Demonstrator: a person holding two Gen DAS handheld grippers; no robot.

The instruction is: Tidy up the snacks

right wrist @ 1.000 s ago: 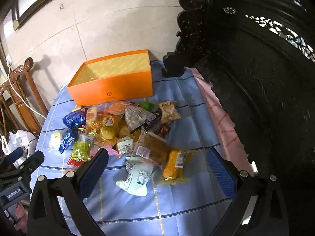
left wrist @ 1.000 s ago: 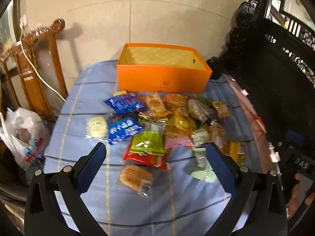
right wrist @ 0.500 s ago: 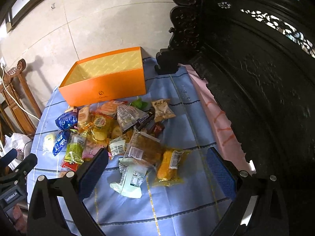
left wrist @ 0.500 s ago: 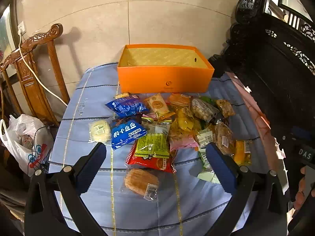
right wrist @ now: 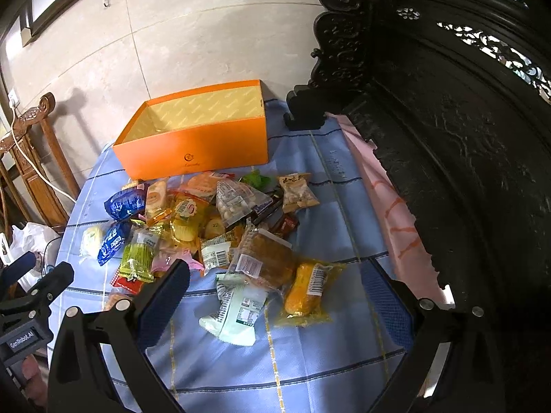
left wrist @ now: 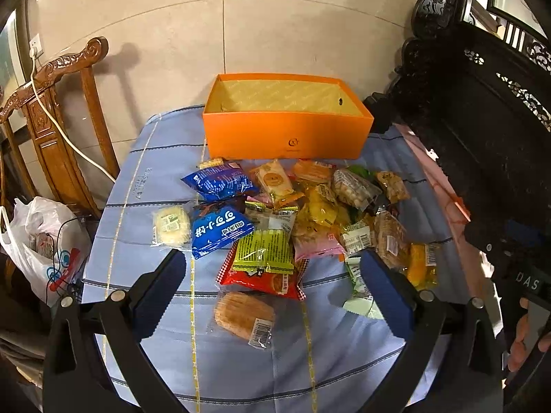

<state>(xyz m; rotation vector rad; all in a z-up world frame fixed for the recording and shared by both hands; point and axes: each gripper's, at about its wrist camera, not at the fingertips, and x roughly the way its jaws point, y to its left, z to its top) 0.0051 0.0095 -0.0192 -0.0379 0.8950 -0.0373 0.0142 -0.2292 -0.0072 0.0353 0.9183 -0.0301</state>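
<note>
An empty orange box stands at the far side of a blue checked tablecloth. In front of it lies a loose pile of several wrapped snacks, among them a blue bag, a green-yellow packet and a bread roll in clear wrap. My left gripper hovers open above the near side of the pile, holding nothing. My right gripper is open too, over a white-green packet and a yellow cake packet.
A carved wooden chair with a white cable and a white plastic bag stand at the left. Dark carved furniture and a pink cloth border the table's right side. A hand holds the other gripper.
Both grippers have drawn back and risen slightly, so the box and pile sit farther off in both views. Neither gripper has taken hold of anything.
</note>
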